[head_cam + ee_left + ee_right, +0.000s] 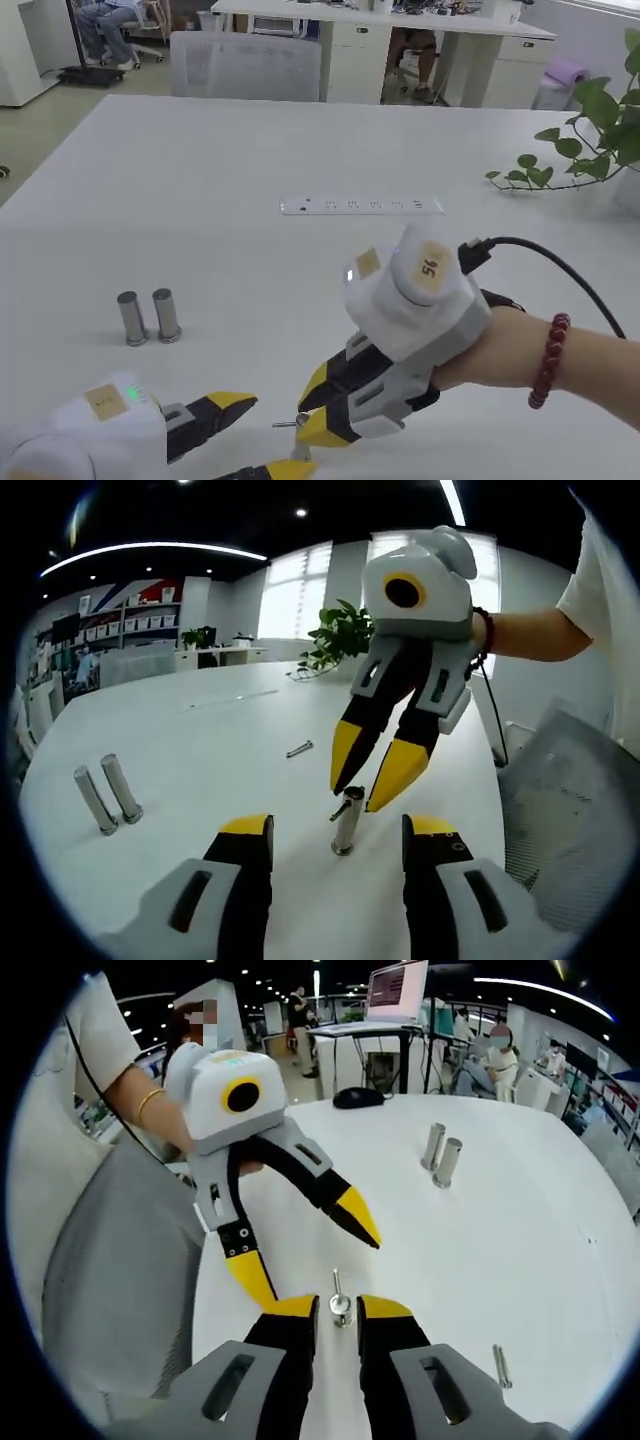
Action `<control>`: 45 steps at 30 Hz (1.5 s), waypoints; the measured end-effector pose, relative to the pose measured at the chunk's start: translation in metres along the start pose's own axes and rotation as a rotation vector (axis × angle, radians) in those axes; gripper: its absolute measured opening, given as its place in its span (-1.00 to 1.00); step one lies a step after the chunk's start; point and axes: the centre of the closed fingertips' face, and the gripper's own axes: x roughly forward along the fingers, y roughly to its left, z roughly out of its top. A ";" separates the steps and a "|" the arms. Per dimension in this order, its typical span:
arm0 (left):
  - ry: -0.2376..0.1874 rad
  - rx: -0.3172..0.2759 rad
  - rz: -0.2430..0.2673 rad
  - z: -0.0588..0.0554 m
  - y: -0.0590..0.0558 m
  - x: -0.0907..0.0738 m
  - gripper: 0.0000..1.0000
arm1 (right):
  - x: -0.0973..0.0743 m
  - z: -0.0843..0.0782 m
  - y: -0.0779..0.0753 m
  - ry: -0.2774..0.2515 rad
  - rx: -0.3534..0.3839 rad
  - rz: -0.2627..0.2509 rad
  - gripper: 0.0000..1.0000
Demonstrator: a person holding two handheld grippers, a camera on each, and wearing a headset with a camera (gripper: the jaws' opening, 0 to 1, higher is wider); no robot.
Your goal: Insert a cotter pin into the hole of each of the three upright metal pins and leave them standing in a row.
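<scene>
- The place was an open-plan office, perhaps with a lab corner.
- A large white table (300,150) carried a power strip (360,206), with a green plant (590,140) at its edge.
- Behind it stood white desks (380,40) with drawers, and a person (100,20) sat there.
- A monitor (397,990), a mouse (358,1097), shelves (130,620) and ceiling light strips (150,550) were also visible.

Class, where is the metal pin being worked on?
In the left gripper view the metal pin stands upright, just ahead of the open jaws of the left gripper, beneath the yellow tips of the right gripper.
</scene>
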 end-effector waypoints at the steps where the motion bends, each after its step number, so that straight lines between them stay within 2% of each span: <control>1: -0.002 -0.003 -0.001 0.000 0.000 -0.001 0.06 | 0.001 -0.001 -0.001 0.003 -0.002 -0.004 -0.66; 12: 0.002 0.008 -0.012 0.001 -0.009 -0.013 0.42 | 0.007 -0.004 -0.001 -0.010 -0.018 -0.013 -0.70; 19: -0.011 -0.001 -0.009 0.005 -0.014 -0.024 0.56 | 0.008 -0.005 0.001 -0.018 -0.035 -0.007 -0.72; 33: -0.002 -0.002 0.019 0.003 -0.015 -0.037 0.56 | 0.013 -0.006 -0.003 -0.017 -0.053 -0.019 -0.77; 45: 0.010 0.012 0.039 0.001 -0.013 -0.046 0.55 | 0.013 -0.005 -0.004 -0.023 -0.035 -0.027 -0.80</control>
